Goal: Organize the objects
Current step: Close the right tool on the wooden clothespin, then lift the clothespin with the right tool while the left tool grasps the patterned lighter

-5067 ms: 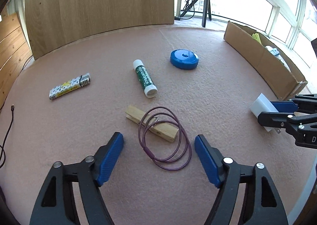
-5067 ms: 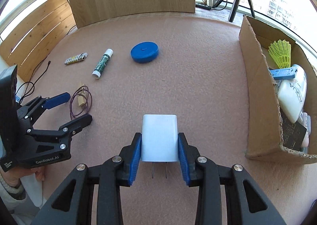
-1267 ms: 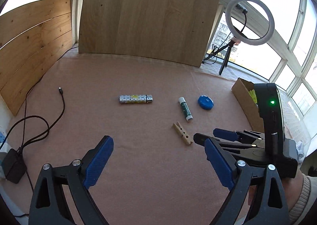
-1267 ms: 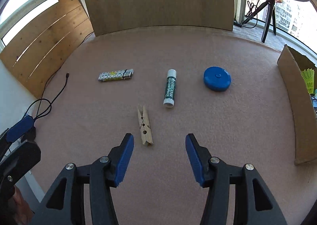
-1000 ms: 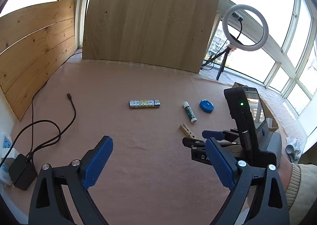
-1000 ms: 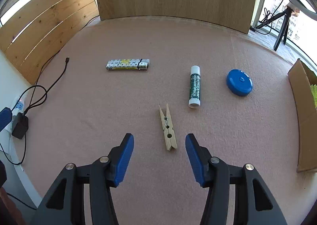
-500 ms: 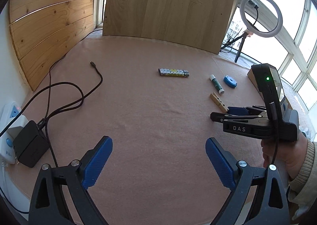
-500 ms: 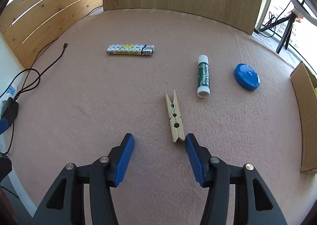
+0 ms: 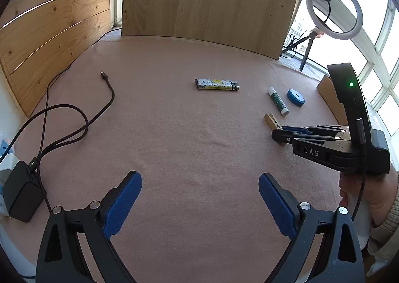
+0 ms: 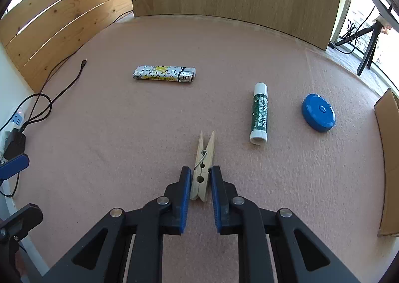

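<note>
Since a second ago the right gripper is brought closing around the wooden clothespin (pads touching it), while the left gripper is held wide, empty.

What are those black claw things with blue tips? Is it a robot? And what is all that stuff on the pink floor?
No robot: a person holds two hand grabbers, each with a camera looking along its fingers. One picture comes from the left gripper, which is open and holds nothing. The other comes from the right gripper, whose jaws are closing on a wooden clothespin. On the pink mat also lie a lighter, a green tube and a blue round case. A cardboard box stands at the right.
</note>
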`<state>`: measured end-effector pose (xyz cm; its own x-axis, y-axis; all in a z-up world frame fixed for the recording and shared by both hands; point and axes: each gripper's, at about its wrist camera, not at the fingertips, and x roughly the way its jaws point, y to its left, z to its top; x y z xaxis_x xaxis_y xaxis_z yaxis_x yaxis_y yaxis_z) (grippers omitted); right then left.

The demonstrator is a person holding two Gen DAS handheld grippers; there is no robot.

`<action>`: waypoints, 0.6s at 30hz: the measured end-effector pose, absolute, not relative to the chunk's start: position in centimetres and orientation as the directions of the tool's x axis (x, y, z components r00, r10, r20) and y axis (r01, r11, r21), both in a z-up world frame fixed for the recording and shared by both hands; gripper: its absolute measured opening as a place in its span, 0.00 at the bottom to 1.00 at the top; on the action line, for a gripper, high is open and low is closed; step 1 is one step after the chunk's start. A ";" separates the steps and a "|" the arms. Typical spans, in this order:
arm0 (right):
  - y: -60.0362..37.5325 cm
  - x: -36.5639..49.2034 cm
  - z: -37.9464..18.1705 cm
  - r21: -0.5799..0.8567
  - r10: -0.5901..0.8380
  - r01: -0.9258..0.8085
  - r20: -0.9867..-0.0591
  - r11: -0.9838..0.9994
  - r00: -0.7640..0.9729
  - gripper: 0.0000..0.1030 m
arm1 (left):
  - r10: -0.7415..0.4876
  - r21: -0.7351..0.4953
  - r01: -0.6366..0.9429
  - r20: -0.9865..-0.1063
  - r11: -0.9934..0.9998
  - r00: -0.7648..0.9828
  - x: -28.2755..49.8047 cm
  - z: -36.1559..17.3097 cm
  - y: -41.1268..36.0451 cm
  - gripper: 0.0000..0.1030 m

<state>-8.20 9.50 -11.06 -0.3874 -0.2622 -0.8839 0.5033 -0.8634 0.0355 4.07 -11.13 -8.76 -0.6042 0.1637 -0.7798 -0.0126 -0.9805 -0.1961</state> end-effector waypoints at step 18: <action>15.0 -5.0 -11.3 0.215 -0.423 0.525 -0.849 -0.823 -0.316 0.11 | 0.062 -0.126 0.074 -0.821 -0.989 -0.568 -14.5 -12.5 -5.4 1.00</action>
<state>-5.01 15.02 -11.31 -0.3157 -0.4229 -0.8494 0.5255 -0.8233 0.2145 -14.51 -5.39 -12.48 -0.5679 0.0624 -0.8207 0.0737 -0.9893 -0.1262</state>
